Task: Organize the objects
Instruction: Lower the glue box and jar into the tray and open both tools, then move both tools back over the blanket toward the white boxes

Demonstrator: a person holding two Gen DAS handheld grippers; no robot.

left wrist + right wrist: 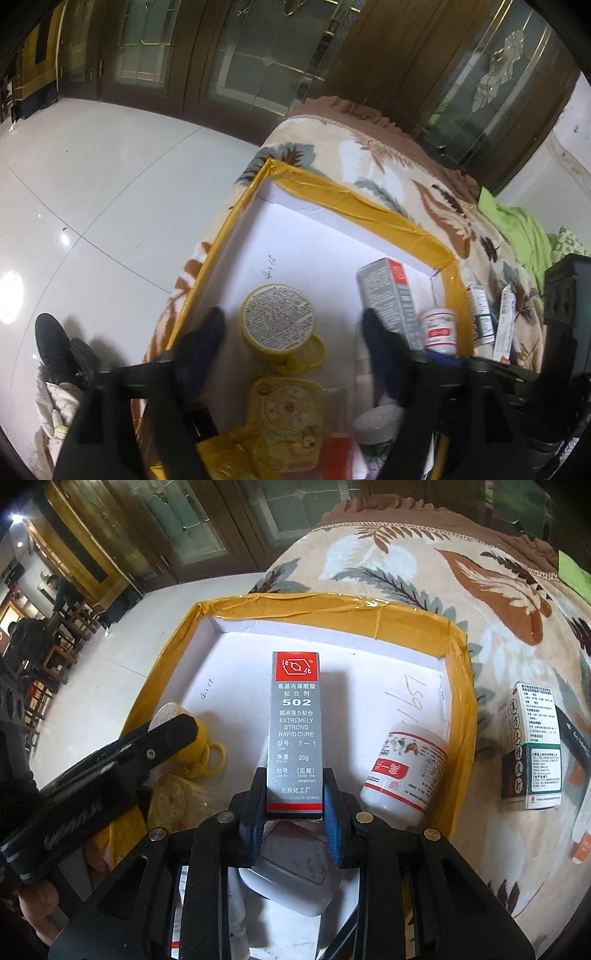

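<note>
Blue-padded jaws of the left gripper (293,328) fill the bottom of the left wrist view, spread wide and released, with nothing pressed between them. Ahead of them, at twelve o'clock, a yellow tub (277,317) lies in the white tray with yellow-taped rim (332,188), label face up, not touching either pad. At two o'clock the grey glue box (391,299) stands tilted, and just beside it at three o'clock lies a white medicine bottle (439,328). Yellow snack packets (284,417) crowd the tray's near end. The tray rests on a floral blanket (369,155).

From the right wrist view, the right gripper (294,797) is clenched on the glue box (295,731) at its lower end, the box pointing to twelve o'clock over the tray floor (351,686). The white bottle (404,771) lies at three o'clock inside the tray; a green-and-white medicine carton (532,746) stands further right, outside on the blanket. The left gripper's body (103,771) crosses at nine o'clock.

To set the box down well, I would lower it into the bare patch at twelve o'clock, lay it flat clear of the bottle, and release only once it rests.
</note>
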